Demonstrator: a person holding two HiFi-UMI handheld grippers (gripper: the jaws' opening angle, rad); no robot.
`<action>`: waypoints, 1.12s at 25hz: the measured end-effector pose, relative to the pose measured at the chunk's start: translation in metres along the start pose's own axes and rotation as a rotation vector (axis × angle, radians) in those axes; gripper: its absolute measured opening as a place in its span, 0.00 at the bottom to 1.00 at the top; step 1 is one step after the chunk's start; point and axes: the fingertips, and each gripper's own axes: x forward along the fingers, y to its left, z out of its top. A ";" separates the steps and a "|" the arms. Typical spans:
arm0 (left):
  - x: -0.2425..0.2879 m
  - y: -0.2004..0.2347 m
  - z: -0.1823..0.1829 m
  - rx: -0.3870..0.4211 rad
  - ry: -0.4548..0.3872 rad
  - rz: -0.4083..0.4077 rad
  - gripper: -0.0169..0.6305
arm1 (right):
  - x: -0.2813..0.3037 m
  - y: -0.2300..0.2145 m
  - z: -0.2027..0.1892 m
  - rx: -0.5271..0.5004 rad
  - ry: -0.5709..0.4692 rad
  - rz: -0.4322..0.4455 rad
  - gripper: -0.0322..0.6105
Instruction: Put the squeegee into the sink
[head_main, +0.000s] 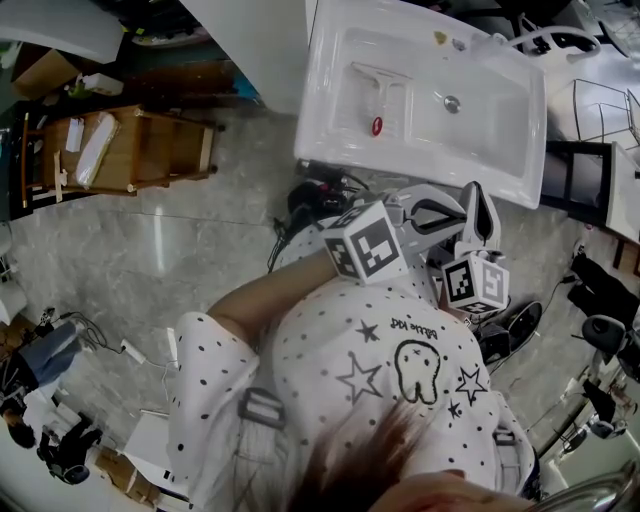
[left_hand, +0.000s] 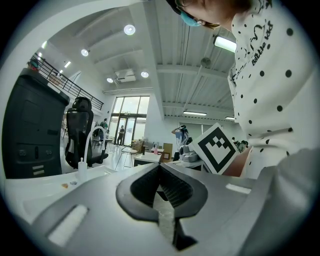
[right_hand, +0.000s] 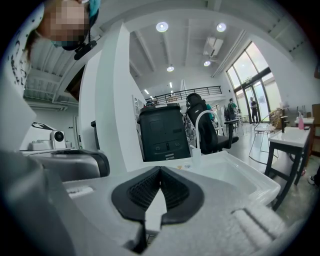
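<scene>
Left gripper (left_hand: 160, 168), right gripper (right_hand: 160, 170) pinched (own views); squeegee (head_main: 381, 97) in sink (head_main: 322, 90)

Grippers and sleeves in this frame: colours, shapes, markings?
The left gripper and right gripper look alike: light grey moulded bodies with black ribbed pads forming a V. Each carries a white cube with black square markers: left cube, right cube. The person wears a short-sleeved white top with black dots and stars.
</scene>
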 end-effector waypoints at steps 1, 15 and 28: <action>0.001 0.000 0.000 0.001 0.001 -0.001 0.02 | 0.000 -0.001 0.000 0.000 0.000 0.000 0.05; 0.015 -0.006 -0.002 0.001 0.008 -0.013 0.02 | -0.006 -0.017 -0.002 0.014 -0.002 -0.011 0.05; 0.024 0.003 -0.011 -0.038 0.017 -0.010 0.02 | -0.004 -0.025 -0.006 -0.002 0.025 -0.029 0.05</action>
